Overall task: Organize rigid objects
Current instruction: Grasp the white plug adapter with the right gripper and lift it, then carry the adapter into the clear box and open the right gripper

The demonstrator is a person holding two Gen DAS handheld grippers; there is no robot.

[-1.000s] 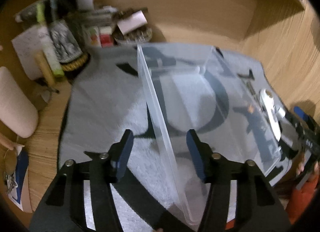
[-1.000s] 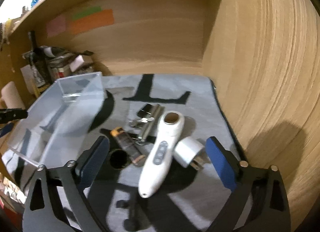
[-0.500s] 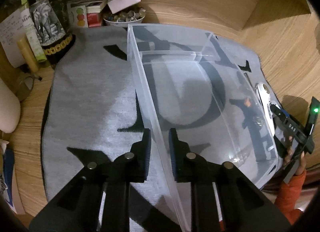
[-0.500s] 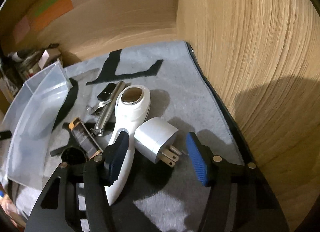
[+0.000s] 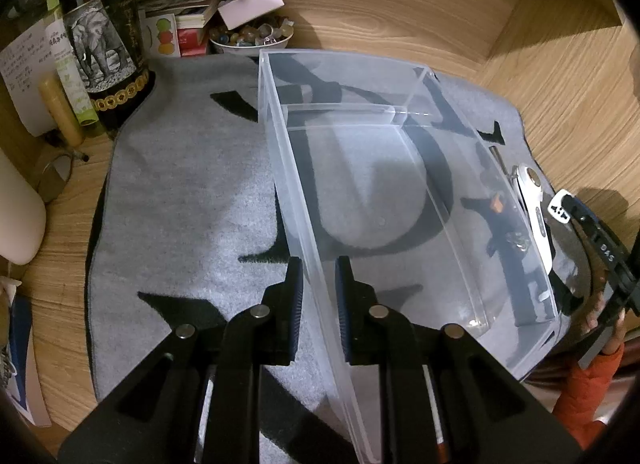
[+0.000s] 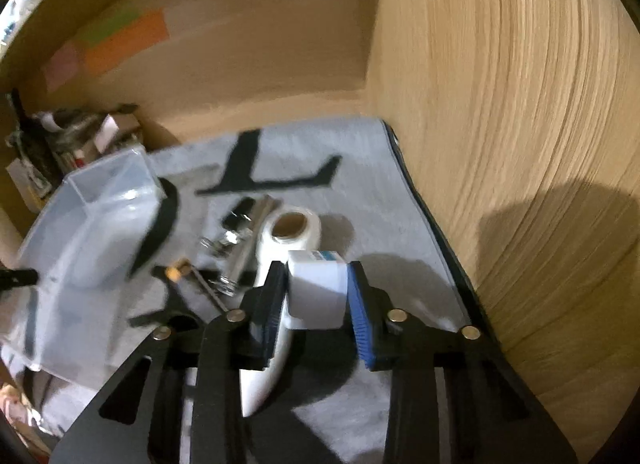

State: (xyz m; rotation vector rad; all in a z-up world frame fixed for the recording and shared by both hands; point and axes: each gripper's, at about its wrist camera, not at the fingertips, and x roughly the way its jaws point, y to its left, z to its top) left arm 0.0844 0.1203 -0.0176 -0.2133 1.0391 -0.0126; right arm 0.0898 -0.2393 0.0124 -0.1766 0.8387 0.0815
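Observation:
A clear plastic box (image 5: 392,199) stands on the grey mat (image 5: 180,191); it also shows in the right wrist view (image 6: 92,240). My left gripper (image 5: 318,296) is shut on the box's left wall. My right gripper (image 6: 318,296) is shut on a white plug adapter (image 6: 316,292) and holds it above a white handheld device (image 6: 280,248). Beside that device lie a metal cylinder with keys (image 6: 236,244) and a dark tool with an orange tip (image 6: 192,280). The device (image 5: 534,203) and my right gripper (image 5: 592,240) also show past the box in the left wrist view.
A dark bottle with an elephant label (image 5: 108,47), books and a bowl of stones (image 5: 252,33) crowd the back left corner. Wooden walls (image 6: 500,103) close the back and right sides. A pale rounded object (image 5: 16,211) sits at the left edge.
My right gripper closed on the white plug adapter and lifted it off the mat. My left gripper stays shut on the box wall, and the box has barely moved.

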